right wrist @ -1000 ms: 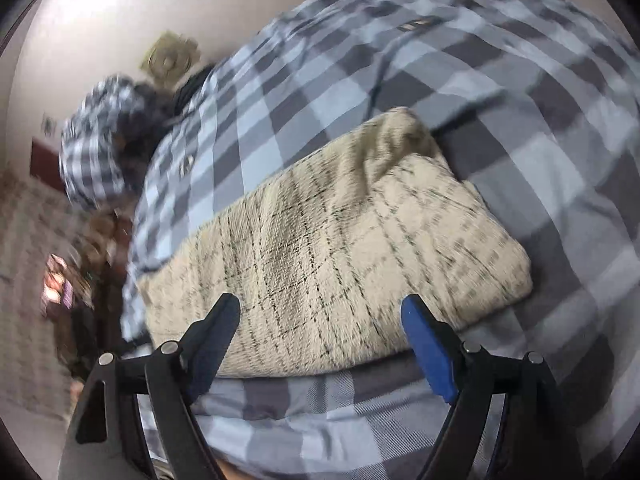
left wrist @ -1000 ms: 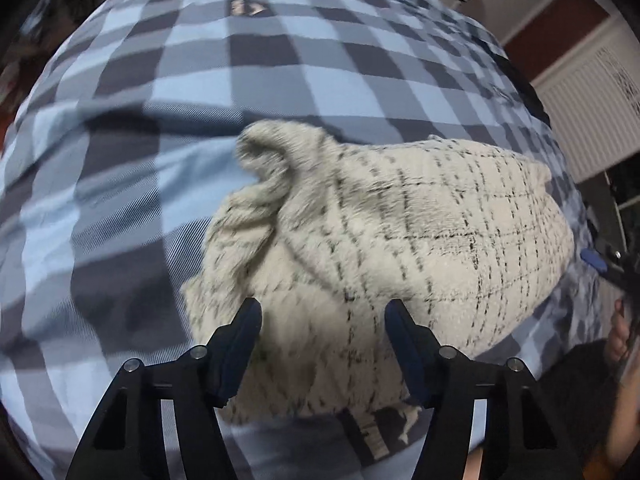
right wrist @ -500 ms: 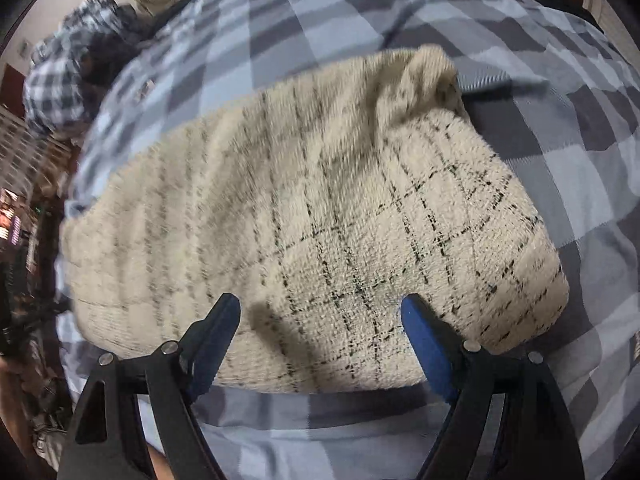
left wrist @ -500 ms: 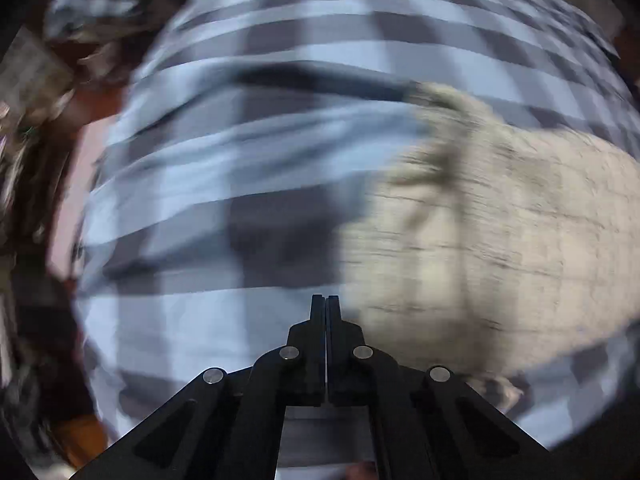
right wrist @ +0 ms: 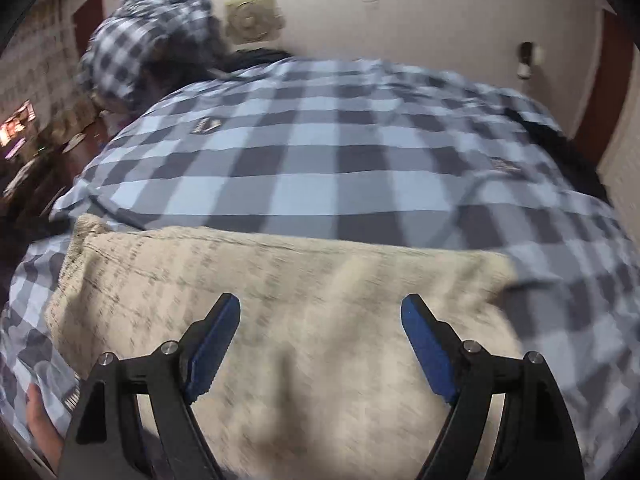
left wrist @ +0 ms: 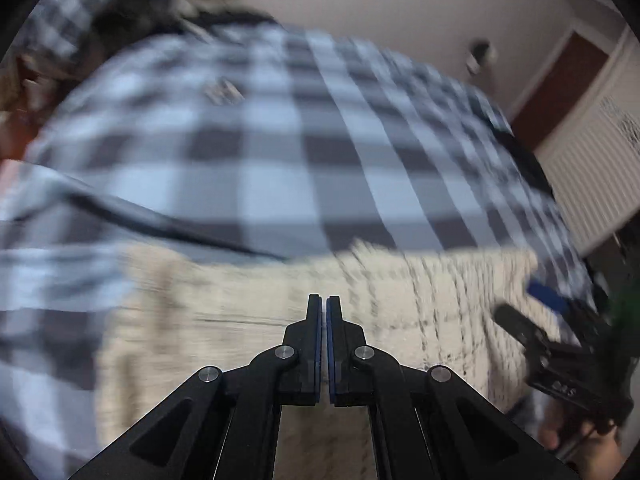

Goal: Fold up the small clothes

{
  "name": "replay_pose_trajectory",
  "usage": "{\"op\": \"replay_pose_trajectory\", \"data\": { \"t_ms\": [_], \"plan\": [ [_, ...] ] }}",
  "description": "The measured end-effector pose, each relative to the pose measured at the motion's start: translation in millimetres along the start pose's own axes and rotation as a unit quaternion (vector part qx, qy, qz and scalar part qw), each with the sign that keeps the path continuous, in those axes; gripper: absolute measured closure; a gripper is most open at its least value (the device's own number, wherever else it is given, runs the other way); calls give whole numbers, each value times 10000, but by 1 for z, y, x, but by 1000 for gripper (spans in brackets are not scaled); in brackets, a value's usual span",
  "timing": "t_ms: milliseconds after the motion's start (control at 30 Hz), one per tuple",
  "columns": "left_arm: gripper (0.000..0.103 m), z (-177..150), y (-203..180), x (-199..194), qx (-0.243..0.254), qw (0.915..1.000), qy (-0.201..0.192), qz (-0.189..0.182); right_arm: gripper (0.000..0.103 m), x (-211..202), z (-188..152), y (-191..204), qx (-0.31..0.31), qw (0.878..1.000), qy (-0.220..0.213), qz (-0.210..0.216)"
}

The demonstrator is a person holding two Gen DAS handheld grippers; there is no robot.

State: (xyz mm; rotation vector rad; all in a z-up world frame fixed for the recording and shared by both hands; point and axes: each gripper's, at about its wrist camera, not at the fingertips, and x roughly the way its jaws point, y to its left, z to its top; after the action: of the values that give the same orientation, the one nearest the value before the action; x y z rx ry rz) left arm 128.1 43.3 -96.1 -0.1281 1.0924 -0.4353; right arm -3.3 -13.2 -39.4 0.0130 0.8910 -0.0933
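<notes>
A folded cream garment with thin black check lines (left wrist: 400,300) lies on a blue and grey checked bedspread (left wrist: 280,140). My left gripper (left wrist: 324,300) is shut and empty, above the garment's near part. The other gripper shows at the right edge of the left wrist view (left wrist: 560,344). In the right wrist view the same garment (right wrist: 300,280) fills the lower half, and my right gripper (right wrist: 320,308) is open and empty just above it. Both views are blurred by motion.
The bedspread (right wrist: 340,160) stretches back to a pale wall. A checked pillow heap (right wrist: 148,44) sits at the far left corner. A dark red door (left wrist: 560,84) and white shutters (left wrist: 600,152) stand to the right. A hand (right wrist: 40,424) shows at lower left.
My left gripper went from open to shut a second ago, and has swung back over the garment. The right gripper stayed open and tilted up, so more of the bed and wall shows.
</notes>
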Motion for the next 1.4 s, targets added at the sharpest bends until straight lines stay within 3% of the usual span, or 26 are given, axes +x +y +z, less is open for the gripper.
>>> {"op": "replay_pose_trajectory", "data": {
  "t_ms": [100,167,233,300,367,467,500,567,600,633,700,767,900,967,1067,1100,1200,1267,1333,1400],
  "plan": [
    [102,-2,8,31,210,9992,273,180,23,26,3,2,14,9996,175,233],
    [102,-7,20,31,141,9995,287,71,23,51,-2,-3,12,9980,587,222],
    [102,-5,43,25,-134,9994,314,-35,10,66,-9,-28,316,9952,888,251],
    [102,-3,68,18,-621,9974,273,-261,10,62,-11,-54,651,9940,873,129],
    [102,-2,95,9,-978,9947,136,300,10,56,-12,-84,929,9916,878,-169],
    [102,-9,143,-2,-1613,9823,53,953,10,52,-21,-123,1016,9786,1089,-1422],
    [102,-12,155,-3,-1715,9695,228,1738,5,51,-27,-137,1110,9683,1217,-1876],
    [102,-17,170,-6,-1639,9452,494,2781,4,42,-35,-164,1796,9622,1267,-1607],
    [102,-18,174,-12,-1644,9399,464,2957,4,36,-38,-173,2101,9577,1279,-1490],
    [102,-17,175,-21,-1732,9409,325,2894,4,24,-40,-179,2267,9515,1266,-1650],
    [102,-11,168,-40,-1908,9527,-14,2365,4,4,-38,-180,2148,9454,1200,-2138],
    [102,-3,144,-52,-1745,9674,-194,1827,4,-13,-36,-179,2005,9433,1189,-2364],
    [102,1,77,-49,-716,9900,-31,1212,2,-58,-38,-178,1678,9385,953,-2862],
    [102,-5,36,-41,-133,9959,185,870,2,-78,-50,-188,1847,9422,927,-2637],
    [102,-22,-12,-26,476,9966,502,449,2,-76,-57,-195,2278,9474,1052,-1988],
    [102,-29,-24,-16,640,9952,671,300,2,-78,-66,-191,2477,9501,1113,-1536],
    [102,-42,-39,6,981,9893,984,440,2,-55,-62,-171,2420,9579,1323,-802],
    [102,-45,-34,13,941,9895,1026,398,2,-36,-60,-156,2112,9611,1622,-733],
    [102,-41,-18,9,595,9926,996,365,2,-8,-64,-158,1969,9518,2153,-948],
    [102,-31,2,-4,170,9926,850,845,2,4,-75,-175,2326,9368,2415,-997]
  ]
}}
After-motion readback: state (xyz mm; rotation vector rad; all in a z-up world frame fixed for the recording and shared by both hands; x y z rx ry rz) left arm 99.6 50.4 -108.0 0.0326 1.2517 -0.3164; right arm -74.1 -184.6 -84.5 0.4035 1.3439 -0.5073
